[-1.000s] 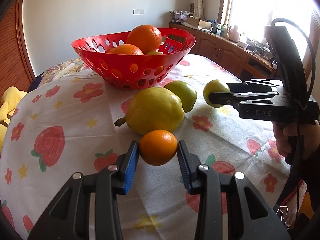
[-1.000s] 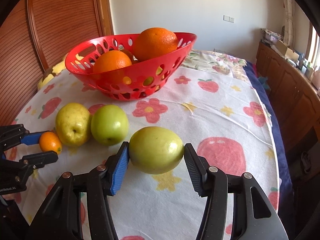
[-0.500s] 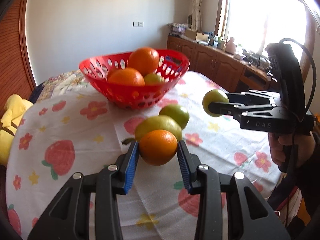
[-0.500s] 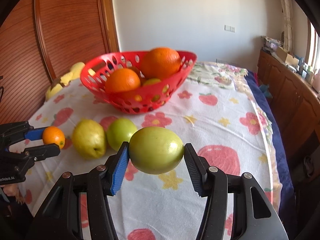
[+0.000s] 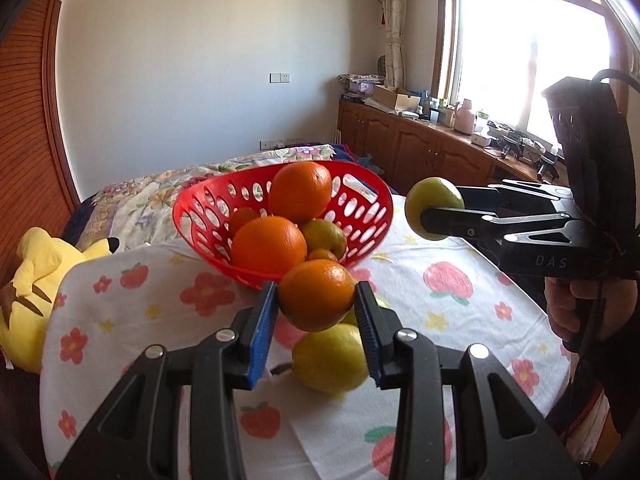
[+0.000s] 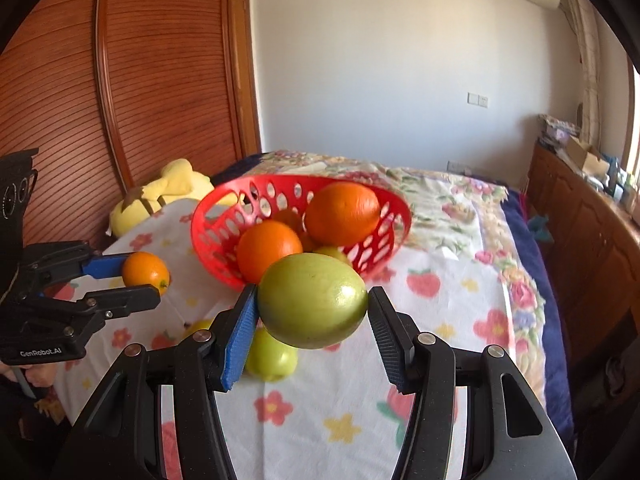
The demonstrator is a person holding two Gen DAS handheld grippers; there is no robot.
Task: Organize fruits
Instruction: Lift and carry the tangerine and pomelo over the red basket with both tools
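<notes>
Now the left gripper (image 5: 316, 306) clamps a small round orange (image 5: 316, 294), the right gripper (image 6: 312, 312) a smooth green-yellow fruit (image 6: 312, 300). The red perforated plastic basket (image 5: 360, 216) lies just ahead of both fingertip pairs and slightly below, about equally near.

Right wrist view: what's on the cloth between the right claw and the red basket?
Only a green apple on the tablecloth, below the held green fruit, short of the red basket. Right wrist view shows it.
</notes>
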